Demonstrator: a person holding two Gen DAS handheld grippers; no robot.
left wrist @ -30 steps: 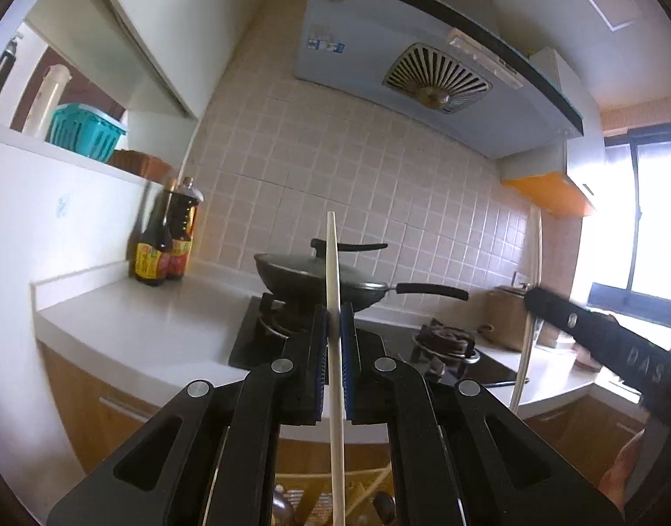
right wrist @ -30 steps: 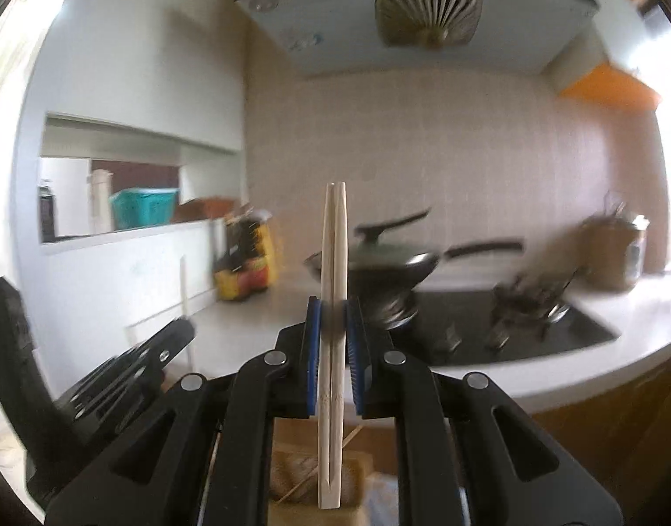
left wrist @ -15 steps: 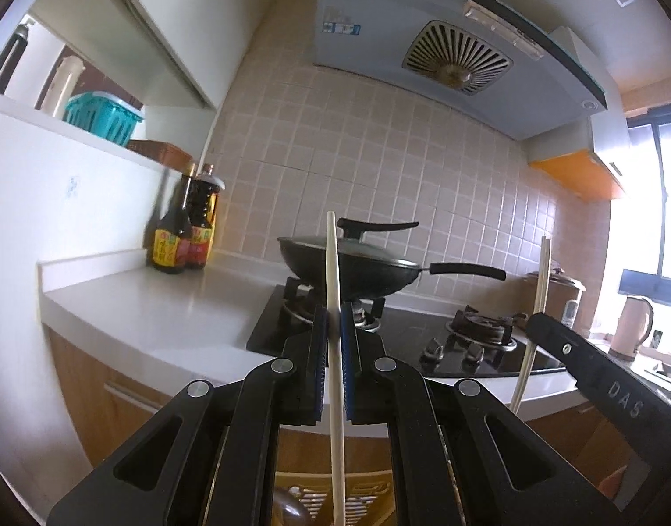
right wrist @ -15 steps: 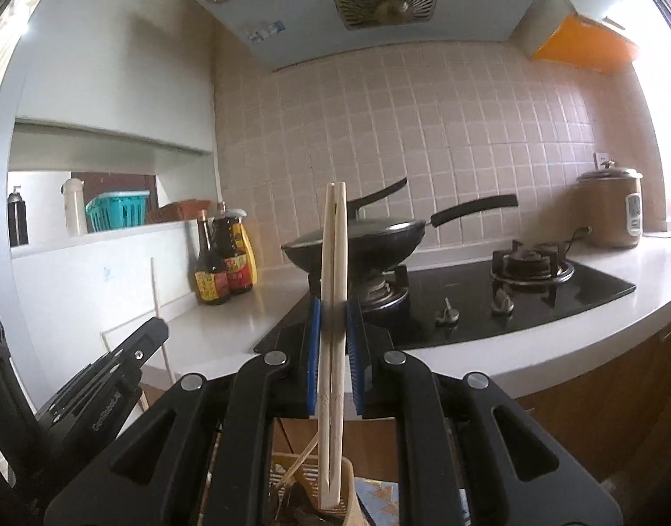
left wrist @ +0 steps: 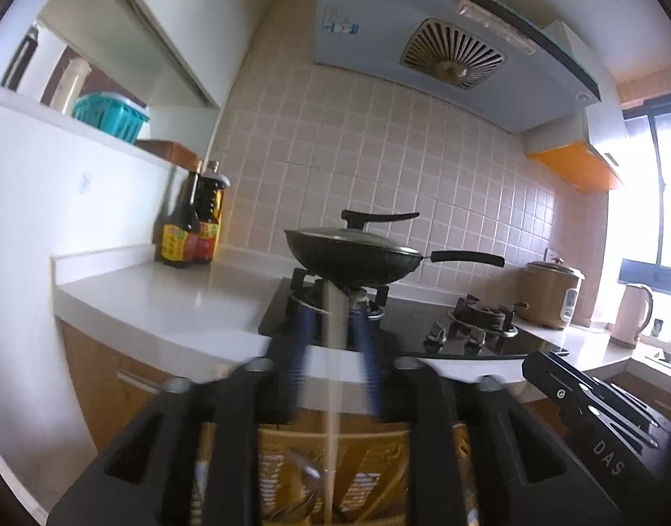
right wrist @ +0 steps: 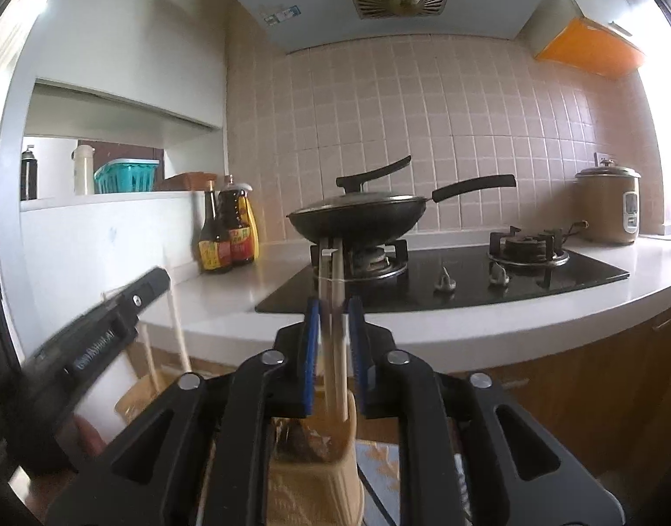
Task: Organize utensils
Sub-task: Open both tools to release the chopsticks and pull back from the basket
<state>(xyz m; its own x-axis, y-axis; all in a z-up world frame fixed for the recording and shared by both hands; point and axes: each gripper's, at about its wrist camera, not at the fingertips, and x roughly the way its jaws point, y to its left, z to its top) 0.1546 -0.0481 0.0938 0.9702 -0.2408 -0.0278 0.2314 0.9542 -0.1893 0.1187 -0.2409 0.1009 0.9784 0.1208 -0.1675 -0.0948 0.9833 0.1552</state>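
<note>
Wooden chopsticks are in both tools. The left tool (left wrist: pixel 335 337) has its jaws opening, and one pale chopstick (left wrist: pixel 334 333) stands upright in the gap, blurred, with space on each side of it. Its lower end reaches down toward a brown and gold holder (left wrist: pixel 335 473) just under the tool. Some other things sit in that holder, but they are too blurry to name.

The right tool (right wrist: pixel 334 346) has its jaws opening too. A pair of chopsticks (right wrist: pixel 333 307) stands upright between its blue pads (right wrist: pixel 311 350), and the pads do not press on them. The bottom of the pair goes down into a tan holder (right wrist: pixel 317 482) right below.

Each tool shows up at the side of the other tool's view, so they are near each other.

Behind them is the white table (right wrist: pixel 247 302) with a black stove (right wrist: pixel 466 276) set into it. A dark pan (right wrist: pixel 357 219) with a lid sits on the left burner. Two sauce bottles (right wrist: pixel 225 228) stand at the table's back left corner, and a tan rice cooker (right wrist: pixel 607 204) stands at the far right.
</note>
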